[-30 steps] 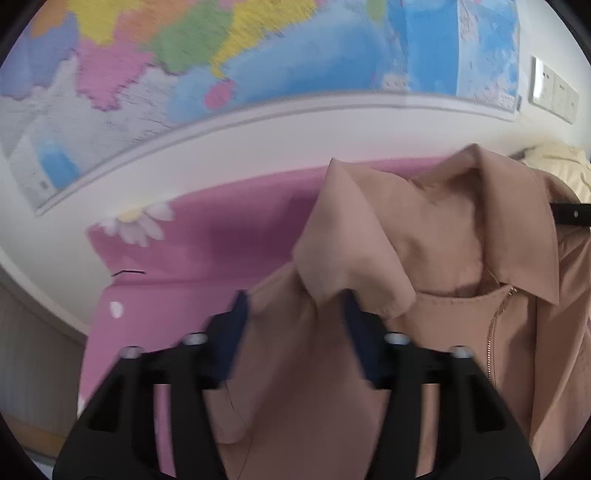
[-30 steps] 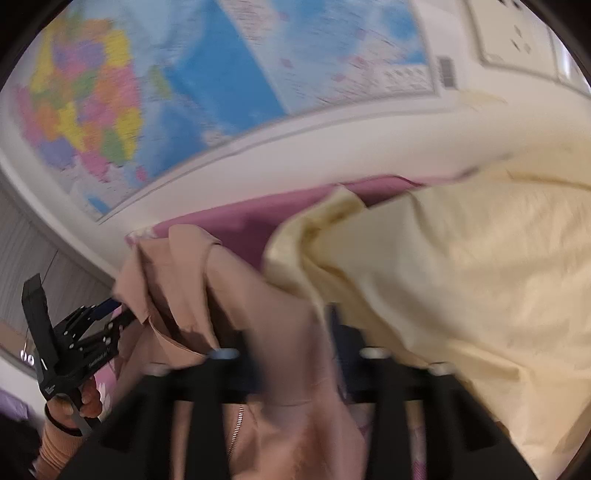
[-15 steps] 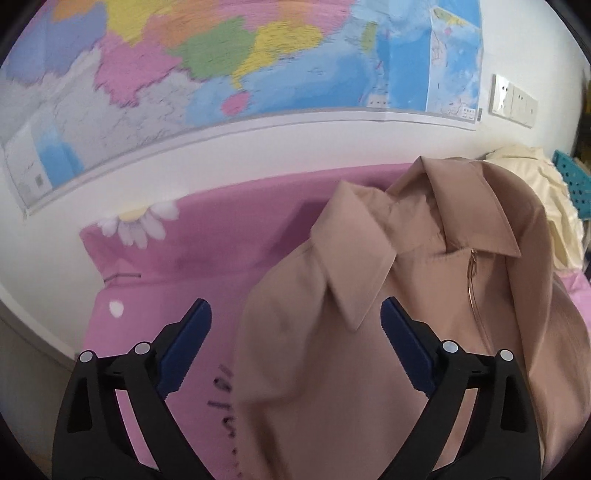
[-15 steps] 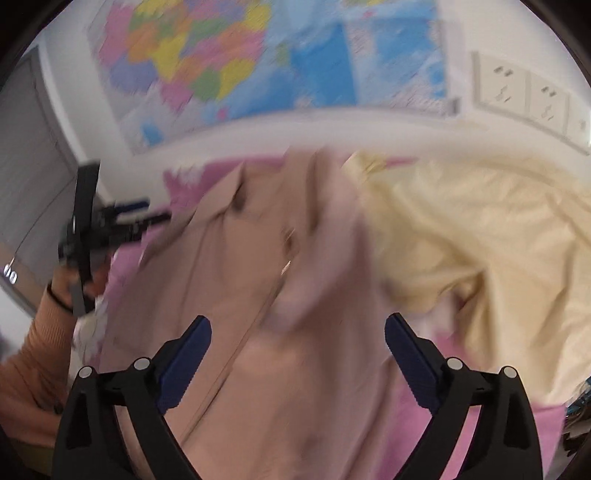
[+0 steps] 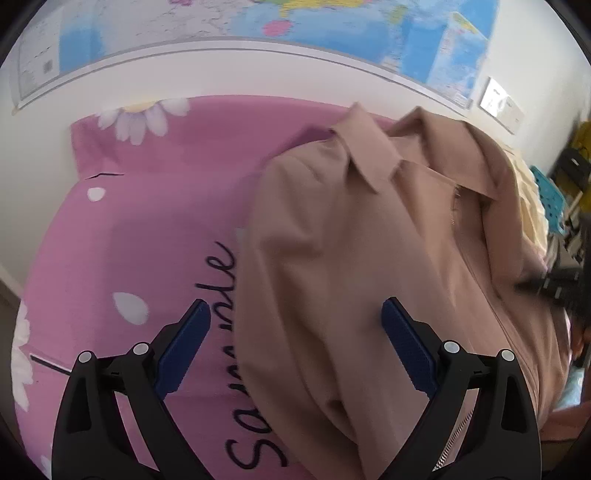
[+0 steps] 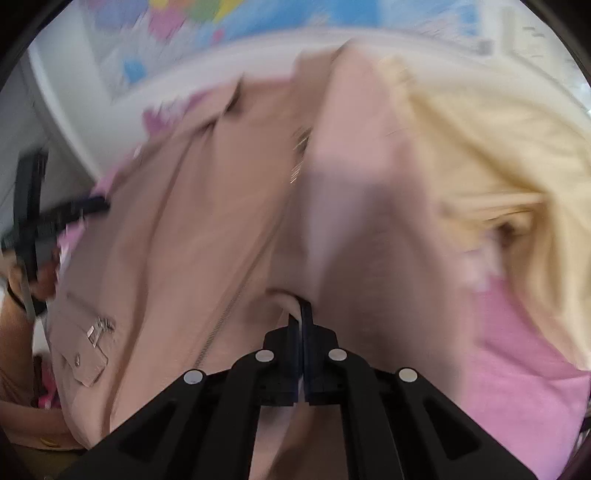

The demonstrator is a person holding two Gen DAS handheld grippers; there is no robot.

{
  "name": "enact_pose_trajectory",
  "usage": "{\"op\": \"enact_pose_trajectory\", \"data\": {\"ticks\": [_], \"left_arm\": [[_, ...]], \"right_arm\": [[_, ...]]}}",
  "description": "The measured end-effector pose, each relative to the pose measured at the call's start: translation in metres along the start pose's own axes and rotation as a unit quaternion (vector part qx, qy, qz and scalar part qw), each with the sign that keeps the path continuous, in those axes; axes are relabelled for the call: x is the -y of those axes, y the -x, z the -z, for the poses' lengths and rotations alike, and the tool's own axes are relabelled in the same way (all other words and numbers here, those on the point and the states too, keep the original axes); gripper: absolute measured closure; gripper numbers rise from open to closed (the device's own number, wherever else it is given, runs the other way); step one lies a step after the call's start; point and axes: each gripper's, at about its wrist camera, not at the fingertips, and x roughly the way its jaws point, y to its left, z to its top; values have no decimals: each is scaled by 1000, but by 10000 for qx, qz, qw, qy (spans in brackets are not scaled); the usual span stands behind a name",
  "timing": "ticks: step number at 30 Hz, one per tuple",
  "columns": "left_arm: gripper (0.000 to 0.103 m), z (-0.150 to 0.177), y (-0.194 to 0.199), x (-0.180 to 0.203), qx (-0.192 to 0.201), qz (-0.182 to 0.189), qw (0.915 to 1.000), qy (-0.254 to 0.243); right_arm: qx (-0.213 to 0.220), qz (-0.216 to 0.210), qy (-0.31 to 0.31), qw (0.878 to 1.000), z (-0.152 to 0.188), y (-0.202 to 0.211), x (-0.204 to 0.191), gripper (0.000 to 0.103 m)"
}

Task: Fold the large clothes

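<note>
A tan zip-up jacket (image 5: 369, 258) lies spread on the pink flowered bed sheet (image 5: 129, 240), collar toward the wall. My left gripper (image 5: 295, 332) hovers open over the jacket's left shoulder edge; its blue pads (image 5: 184, 347) touch nothing. In the right wrist view the jacket (image 6: 177, 240) fills the middle, blurred. My right gripper (image 6: 301, 314) is by the zip, its jaws closing tight on a fold of the jacket's fabric. The left gripper (image 6: 44, 218) shows at that view's left edge, held by a hand.
A pale yellow garment (image 6: 498, 166) is heaped on the sheet right of the jacket. A wall map (image 5: 332, 29) and wall sockets (image 5: 502, 105) are behind the bed. A teal crate (image 5: 550, 199) stands at the far right. Bare pink sheet lies left of the jacket.
My left gripper let go of the jacket collar, opened wide and drew back. The jacket dropped flat onto the sheet. My right gripper opened, then shut on the fabric by the zip.
</note>
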Motion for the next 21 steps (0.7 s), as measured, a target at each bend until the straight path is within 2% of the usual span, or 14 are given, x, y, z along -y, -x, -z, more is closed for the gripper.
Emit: {"op": "enact_pose_trajectory", "data": {"ticks": [2, 4, 6, 8, 10, 13, 15, 16, 17, 18, 19, 20, 21], "left_arm": [[10, -1, 0, 3, 18, 47, 10000, -83], [10, -4, -1, 4, 45, 19, 9999, -144], [11, -10, -3, 4, 40, -3, 9999, -165], [11, -14, -6, 3, 41, -31, 9999, -137], [11, -16, -8, 1, 45, -5, 10000, -61], [11, -16, -12, -2, 0, 9, 10000, 46], [11, -13, -16, -5, -81, 7, 9999, 71], [11, -12, -17, -7, -133, 5, 9999, 103], [11, -11, -17, -10, -155, 26, 9998, 132], [11, -9, -17, -13, -181, 92, 9996, 174], [10, -8, -17, -16, -201, 155, 9994, 229], [10, -7, -17, -19, -228, 173, 9992, 272], [10, -6, -18, -21, -262, 199, 9990, 299]], "right_arm": [[384, 104, -188, 9990, -6, 38, 22, 102], [746, 485, -300, 9956, -12, 74, 43, 102], [977, 913, -430, 9901, -20, 103, 69, 102], [1018, 1074, -621, 9870, -28, 116, 92, 102], [1018, 1556, -624, 9806, -33, 114, 111, 102], [701, 1482, -1057, 9808, -27, 88, 144, 100], [339, 1461, -1150, 9820, -25, 60, 153, 96], [223, 1452, -1268, 9810, -21, 49, 159, 89], [134, 1355, -1383, 9810, -19, 42, 163, 87], [158, 1271, -1467, 9809, -18, 40, 164, 78], [319, 1178, -1549, 9804, -16, 44, 165, 62], [587, 1024, -1568, 9806, -18, 53, 162, 52], [779, 923, -1516, 9810, -21, 58, 157, 32]]}}
